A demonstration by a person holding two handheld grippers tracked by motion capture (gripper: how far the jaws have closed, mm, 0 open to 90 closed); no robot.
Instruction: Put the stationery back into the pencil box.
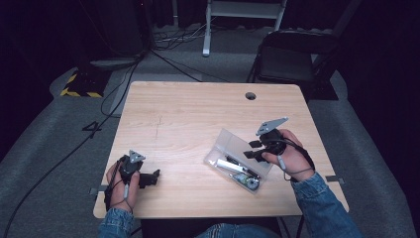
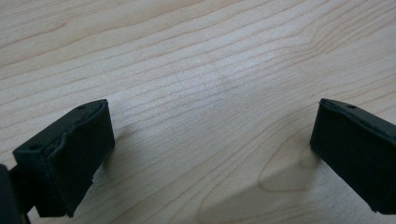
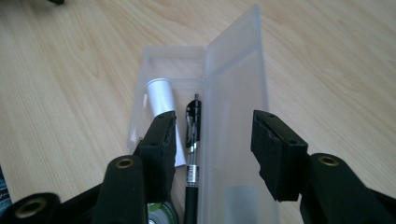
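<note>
A clear plastic pencil case (image 1: 236,162) lies open on the right half of the wooden table (image 1: 188,114). In it lie a white tube (image 3: 160,99), a black pen (image 3: 192,140) and a round metallic piece (image 1: 252,184). Its lid (image 3: 236,93) stands upright. My right gripper (image 3: 215,144) hovers over the case with its jaws apart on either side of the lid, and a gap shows between the left pad and the lid. My left gripper (image 2: 210,154) rests low on the bare wood near the front left edge, jaws wide apart with nothing between them; the high view shows it as well (image 1: 154,177).
A round cable hole (image 1: 250,95) sits near the table's far edge. Beyond the table stand a black folding chair (image 1: 292,59) and a white frame (image 1: 242,15). Cables run over the grey floor at the left, past a yellow-black striped block (image 1: 79,85).
</note>
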